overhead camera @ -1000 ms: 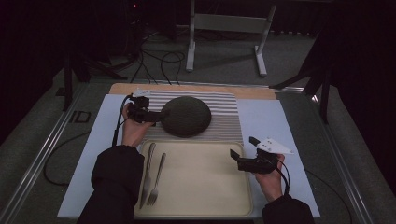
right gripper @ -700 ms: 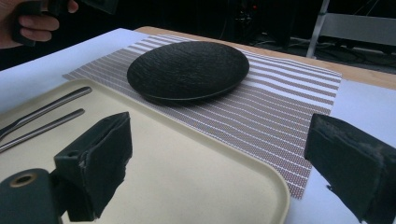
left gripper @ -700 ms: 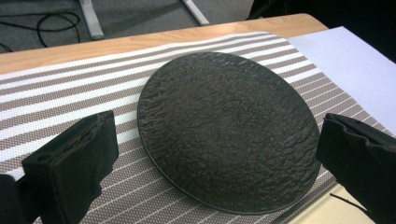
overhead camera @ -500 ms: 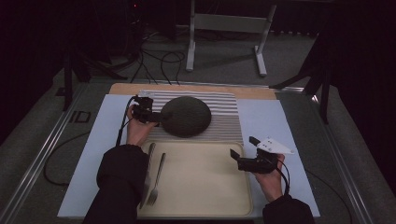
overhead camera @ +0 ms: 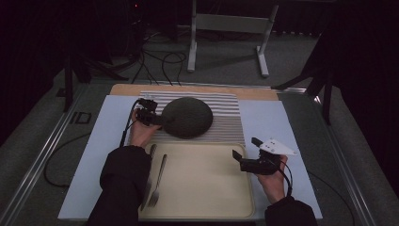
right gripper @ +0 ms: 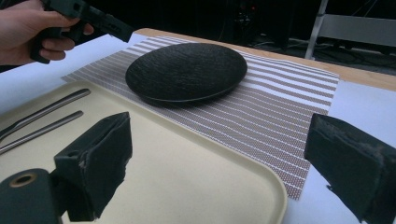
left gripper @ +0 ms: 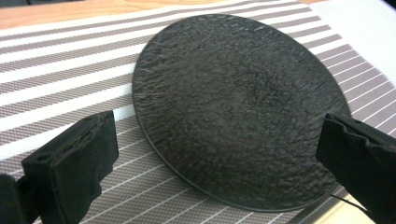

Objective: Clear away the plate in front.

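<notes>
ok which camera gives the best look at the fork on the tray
The high view: the fork lies whole, tines toward the person, beside another utensil on the cream tray. The right gripper view catches the two metal handles at its left edge. The left gripper view looks at the dark plate instead.

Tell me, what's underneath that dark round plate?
The plate sits on a striped mat, which lies on the table. The patch of mat directly beneath the plate is covered, so anything there is hidden.
</notes>
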Action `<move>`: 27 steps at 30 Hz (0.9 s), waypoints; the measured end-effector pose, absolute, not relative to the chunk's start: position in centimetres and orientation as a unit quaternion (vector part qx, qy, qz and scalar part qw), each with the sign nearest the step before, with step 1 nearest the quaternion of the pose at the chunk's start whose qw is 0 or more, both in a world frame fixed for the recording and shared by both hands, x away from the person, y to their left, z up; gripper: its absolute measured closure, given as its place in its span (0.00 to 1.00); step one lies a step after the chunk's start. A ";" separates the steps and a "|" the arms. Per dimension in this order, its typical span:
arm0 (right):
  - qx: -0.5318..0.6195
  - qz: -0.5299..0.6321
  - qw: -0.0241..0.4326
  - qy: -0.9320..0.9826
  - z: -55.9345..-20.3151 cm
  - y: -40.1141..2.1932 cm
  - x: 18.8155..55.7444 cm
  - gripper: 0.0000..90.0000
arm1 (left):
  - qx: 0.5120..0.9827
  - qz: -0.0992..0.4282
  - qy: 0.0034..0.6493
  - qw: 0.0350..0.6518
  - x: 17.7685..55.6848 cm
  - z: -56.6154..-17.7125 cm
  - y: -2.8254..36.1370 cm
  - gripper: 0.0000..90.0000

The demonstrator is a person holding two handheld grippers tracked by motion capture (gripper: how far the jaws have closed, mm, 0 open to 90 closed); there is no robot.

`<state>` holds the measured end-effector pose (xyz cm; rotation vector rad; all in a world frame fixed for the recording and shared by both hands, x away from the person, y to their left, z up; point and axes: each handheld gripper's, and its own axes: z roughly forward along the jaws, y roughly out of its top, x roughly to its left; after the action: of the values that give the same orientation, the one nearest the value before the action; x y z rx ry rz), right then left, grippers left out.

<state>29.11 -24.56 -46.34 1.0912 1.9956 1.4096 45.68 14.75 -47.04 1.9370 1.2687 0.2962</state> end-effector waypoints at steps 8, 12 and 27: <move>0.396 0.513 0.230 0.726 -46.4 -24.6 29.2 0.09 | 0.761 0.095 0.511 0.387 46.3 -48.1 14.8 0.00; 0.397 0.513 0.230 0.725 -46.4 -24.6 29.2 0.09 | 0.757 0.085 0.514 0.394 46.5 -48.4 14.5 0.00; 0.397 0.517 0.229 0.723 -46.2 -24.7 29.2 0.09 | 0.741 0.025 0.539 0.400 47.5 -50.2 14.7 0.00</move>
<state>29.15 -24.72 -46.25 1.0917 1.9897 1.4230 47.53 14.71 -50.24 1.8737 1.3630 0.0633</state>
